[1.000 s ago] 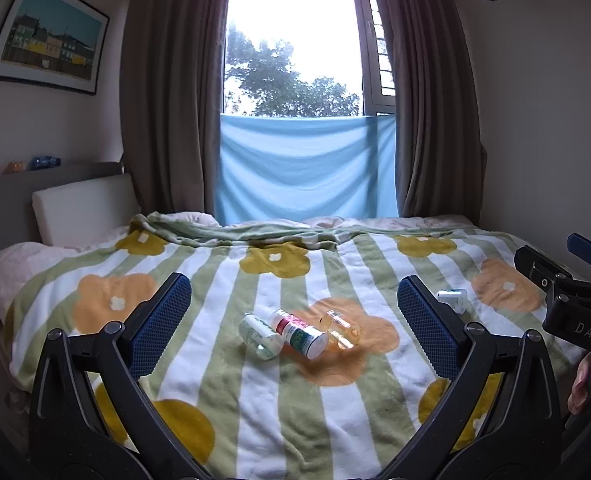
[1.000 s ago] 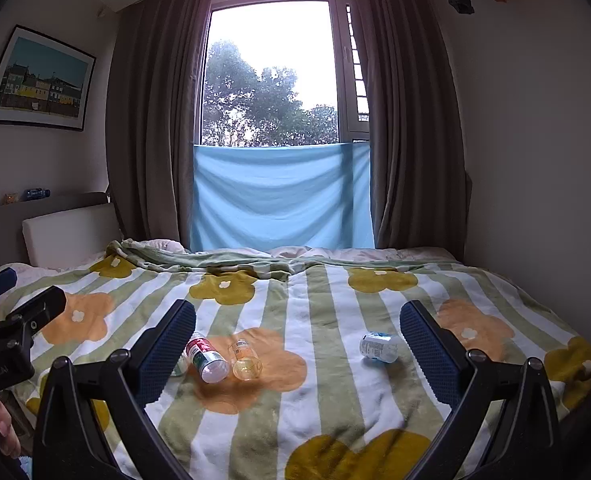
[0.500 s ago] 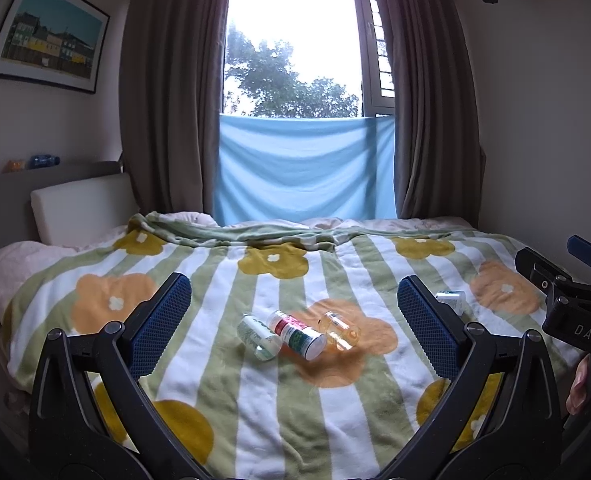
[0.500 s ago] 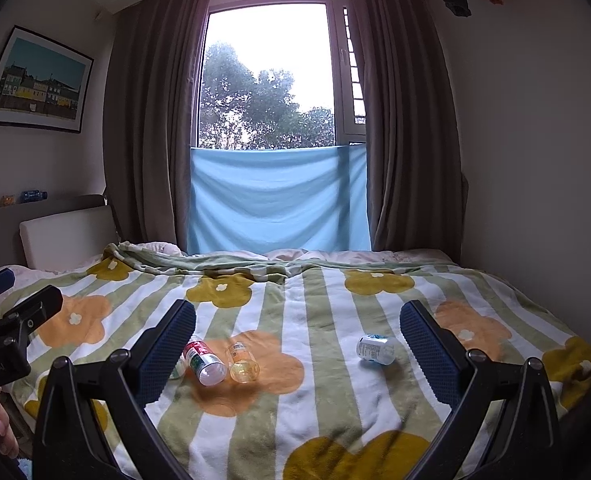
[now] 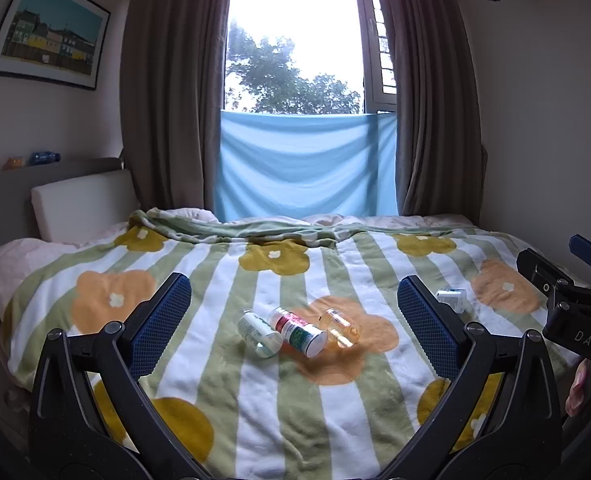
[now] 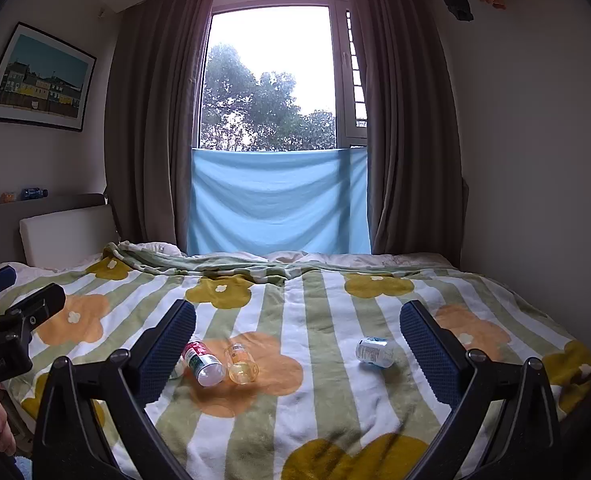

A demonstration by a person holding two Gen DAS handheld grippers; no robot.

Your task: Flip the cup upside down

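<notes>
Four small containers lie on their sides on the green-and-white striped floral blanket (image 5: 223, 396), which covers the bed and is the soft surface carrying everything. Both grippers hang above the blanket's near edge, neither touching anything, likely because no approach has begun. Left gripper (image 5: 293, 320): blue-padded fingers spread wide, nothing between them, aimed at the cluster near the blanket's middle. Right gripper (image 6: 297, 344): also spread wide and empty, framing the same area from further right.

Cluster on the big orange flower print, three items touching or just beside one another: white-green labelled bottle (image 5: 258, 334) nearest the left edge, red-and-green labelled white cylinder (image 5: 298, 331) in the middle, clear amber-tinted plastic cup (image 5: 341, 326) on the right. The amber cup looks like the task's thing; it lies tipped with its mouth toward the cameras, so it needs lifting and turning rim-down. A soft blanket probably makes a stable upside-down rest tricky.

Well apart, toward the blanket's right edge: small white-blue labelled bottle (image 6: 375, 352), lying alone.
</notes>
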